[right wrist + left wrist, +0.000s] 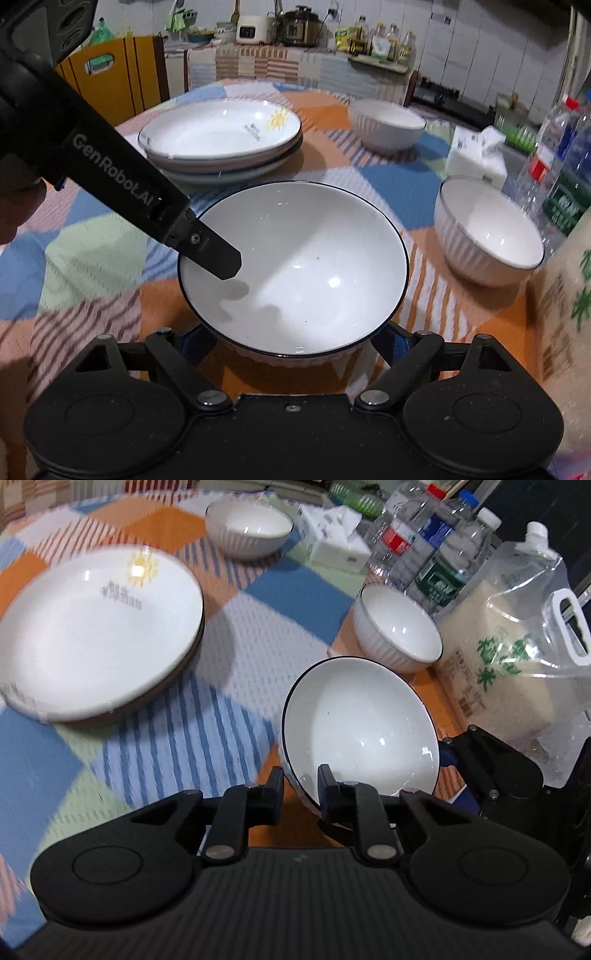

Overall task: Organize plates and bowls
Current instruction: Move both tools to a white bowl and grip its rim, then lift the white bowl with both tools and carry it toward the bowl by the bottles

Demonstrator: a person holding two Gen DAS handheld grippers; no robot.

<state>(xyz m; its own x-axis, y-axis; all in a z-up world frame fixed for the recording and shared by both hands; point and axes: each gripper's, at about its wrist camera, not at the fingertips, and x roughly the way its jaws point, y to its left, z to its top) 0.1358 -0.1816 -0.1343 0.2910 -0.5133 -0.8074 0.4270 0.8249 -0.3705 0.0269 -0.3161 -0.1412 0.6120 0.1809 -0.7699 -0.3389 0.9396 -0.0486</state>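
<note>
Left wrist view: the left gripper [301,788] has its fingers pinched on the near rim of the dark-rimmed white bowl [360,727], one finger inside, one outside. The bowl tilts, its mouth facing up and toward the camera. It sits over the checked tablecloth [229,627], near the table's right side. A stack of plates [99,627] lies to the left, the top one sun-printed. Two ribbed bowls [399,631] [249,526] stand beyond, with water bottles [439,565] and a rice bag [509,664] at the right.

Right wrist view: the right gripper [293,341] has its fingers spread wide either side of the bowl's [306,258] base; whether they touch it is hard to tell. The bowl's mouth faces upward. The left gripper's finger [218,258] reaches over its left rim.
</note>
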